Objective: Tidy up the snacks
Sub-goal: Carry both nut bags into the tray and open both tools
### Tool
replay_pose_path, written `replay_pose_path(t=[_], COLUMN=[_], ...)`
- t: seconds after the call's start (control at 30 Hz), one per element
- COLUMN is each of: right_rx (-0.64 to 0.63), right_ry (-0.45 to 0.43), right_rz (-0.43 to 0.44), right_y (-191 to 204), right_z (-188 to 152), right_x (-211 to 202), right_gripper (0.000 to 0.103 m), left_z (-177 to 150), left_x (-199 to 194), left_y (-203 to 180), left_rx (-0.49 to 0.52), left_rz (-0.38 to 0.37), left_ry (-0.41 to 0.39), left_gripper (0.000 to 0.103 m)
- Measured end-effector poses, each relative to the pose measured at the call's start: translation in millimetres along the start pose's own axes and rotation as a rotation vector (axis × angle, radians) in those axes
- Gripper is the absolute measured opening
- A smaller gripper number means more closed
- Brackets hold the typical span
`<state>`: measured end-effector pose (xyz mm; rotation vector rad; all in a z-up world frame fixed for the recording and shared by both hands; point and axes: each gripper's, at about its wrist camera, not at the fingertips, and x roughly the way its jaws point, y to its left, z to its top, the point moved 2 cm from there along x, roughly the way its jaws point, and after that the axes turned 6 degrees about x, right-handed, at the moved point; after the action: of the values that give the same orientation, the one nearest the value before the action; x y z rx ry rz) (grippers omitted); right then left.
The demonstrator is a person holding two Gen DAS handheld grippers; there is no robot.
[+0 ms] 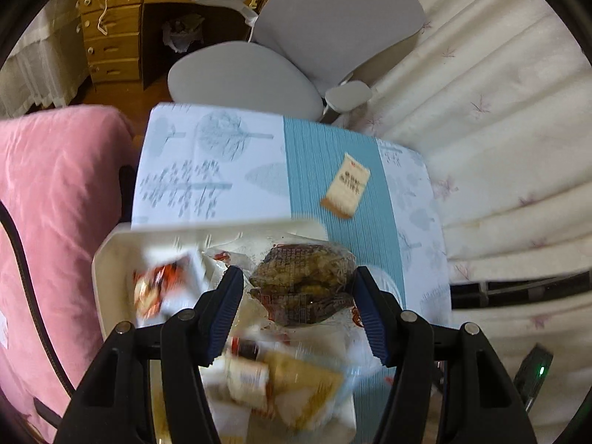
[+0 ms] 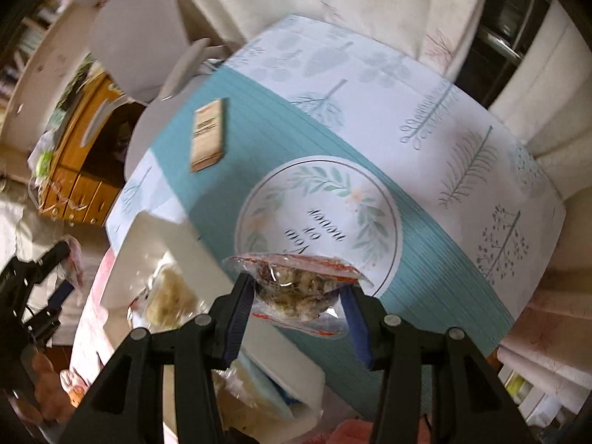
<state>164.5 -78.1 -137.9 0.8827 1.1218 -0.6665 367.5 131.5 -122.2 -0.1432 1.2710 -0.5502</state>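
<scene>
My left gripper [image 1: 298, 273] is shut on a clear packet of dark brown snack [image 1: 301, 288], which hangs above an open white box [image 1: 111, 255] of mixed snack packets. In the right wrist view my right gripper [image 2: 296, 284] is shut on a clear, red-edged packet of brown and pale snack [image 2: 296, 272]. It hangs over the near rim of a round plate with a leaf wreath [image 2: 370, 199]. The white box [image 2: 159, 236] stands left of it. A tan flat packet [image 1: 346, 188] [image 2: 209, 135] lies alone on the teal stripe of the tablecloth.
The small table [image 1: 207, 170] [image 2: 462, 129] has a white and teal cloth. A grey office chair [image 1: 244, 74] and a wooden desk [image 1: 111, 29] stand beyond it. A pink cushion [image 1: 55, 185] lies to the left and cream curtains [image 1: 499, 111] hang to the right.
</scene>
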Motion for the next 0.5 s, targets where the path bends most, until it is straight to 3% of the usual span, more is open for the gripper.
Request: replay_pose_path(t=[0.3,0.5], right_rx=[-0.153,-0.204], right_ry=[-0.122,-0.142], right_rz=[0.032,0.094], right_y=[26.5,35.4], right_z=[-47.2,-79.4], right_x=[-40.4,-58.7], right_gripper=[0.048,0.048], left_z=[-88.8,-139.2], left_x=[-22.6,-35.7], left_y=[28.2,34.2], left_rx=[-0.016,-0.001], left_rz=[0.016,0.006], left_ry=[0.067,0.09], left_gripper=[0.059,0.06])
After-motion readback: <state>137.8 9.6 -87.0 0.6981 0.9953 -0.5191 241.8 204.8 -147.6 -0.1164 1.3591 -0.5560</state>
